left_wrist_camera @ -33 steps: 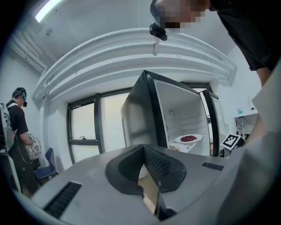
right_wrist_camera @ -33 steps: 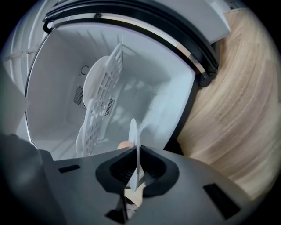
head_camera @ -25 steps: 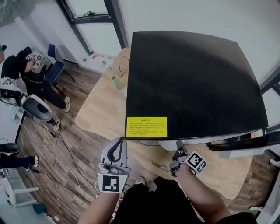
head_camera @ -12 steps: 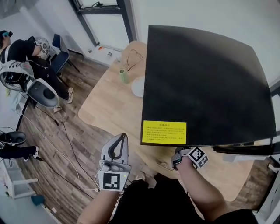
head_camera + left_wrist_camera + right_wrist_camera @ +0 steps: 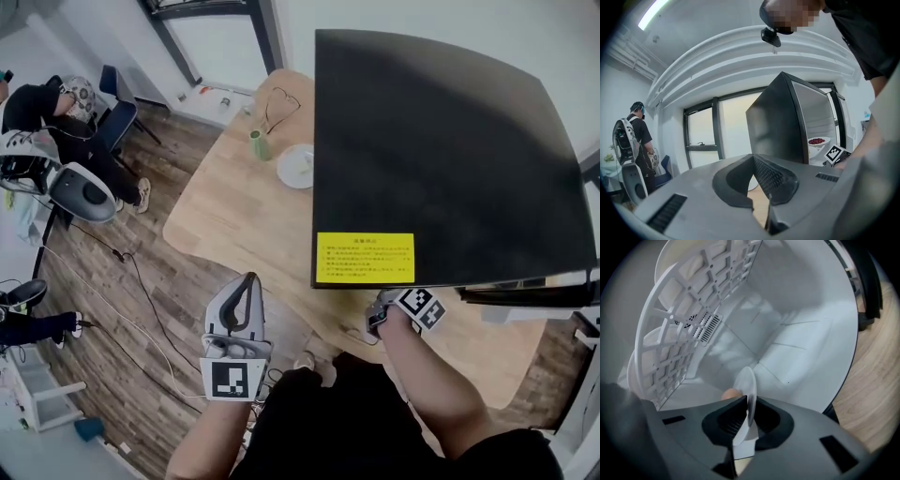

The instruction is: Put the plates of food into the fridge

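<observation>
Light wooden table [image 5: 230,230] with rounded corners. A small pale green cup [image 5: 259,145] stands near its far end, and a dark wire loop [image 5: 275,103] lies just past it. Thin cables [image 5: 141,286] trail over the dark wood-plank floor [image 5: 112,375]. Over on the left there's a grey-and-white round-backed chair [image 5: 82,193], a blue chair [image 5: 116,127] and a seated person in dark clothes [image 5: 37,111].

Fridge cavity [image 5: 787,333] ahead of my right gripper [image 5: 749,405]: open white space. A grid shelf [image 5: 689,310] walls it on that view's left; the wooden table [image 5: 872,380] lies at right.

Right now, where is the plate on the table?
Head view, upper middle: the plate sits on the wooden table, between the green cup and the black fridge.
</observation>
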The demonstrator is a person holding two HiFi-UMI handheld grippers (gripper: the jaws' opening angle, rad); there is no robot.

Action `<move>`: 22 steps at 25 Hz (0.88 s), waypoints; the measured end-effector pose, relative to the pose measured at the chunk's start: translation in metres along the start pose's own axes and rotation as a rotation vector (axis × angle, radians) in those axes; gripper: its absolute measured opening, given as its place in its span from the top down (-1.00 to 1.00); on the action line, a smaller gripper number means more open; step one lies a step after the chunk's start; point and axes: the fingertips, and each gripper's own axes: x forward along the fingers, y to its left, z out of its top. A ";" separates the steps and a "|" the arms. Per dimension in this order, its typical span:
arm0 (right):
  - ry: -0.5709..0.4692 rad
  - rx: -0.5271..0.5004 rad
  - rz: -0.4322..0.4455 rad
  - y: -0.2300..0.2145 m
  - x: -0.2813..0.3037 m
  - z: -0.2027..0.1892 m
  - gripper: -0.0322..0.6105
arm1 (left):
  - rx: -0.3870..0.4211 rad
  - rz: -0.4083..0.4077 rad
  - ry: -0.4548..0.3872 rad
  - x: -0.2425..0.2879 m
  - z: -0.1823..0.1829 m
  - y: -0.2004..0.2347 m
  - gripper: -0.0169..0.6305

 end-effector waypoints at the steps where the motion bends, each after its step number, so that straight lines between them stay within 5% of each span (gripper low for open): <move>1: 0.003 -0.023 -0.010 0.001 0.000 0.000 0.78 | 0.000 -0.001 0.001 -0.001 -0.001 0.001 0.94; 9: 0.040 -0.249 -0.080 0.002 -0.006 -0.015 0.57 | 0.000 -0.032 0.001 -0.002 -0.002 0.000 0.94; 22: -0.009 -0.290 -0.143 -0.011 -0.034 0.000 0.38 | -0.009 -0.086 -0.024 0.001 0.007 -0.014 0.94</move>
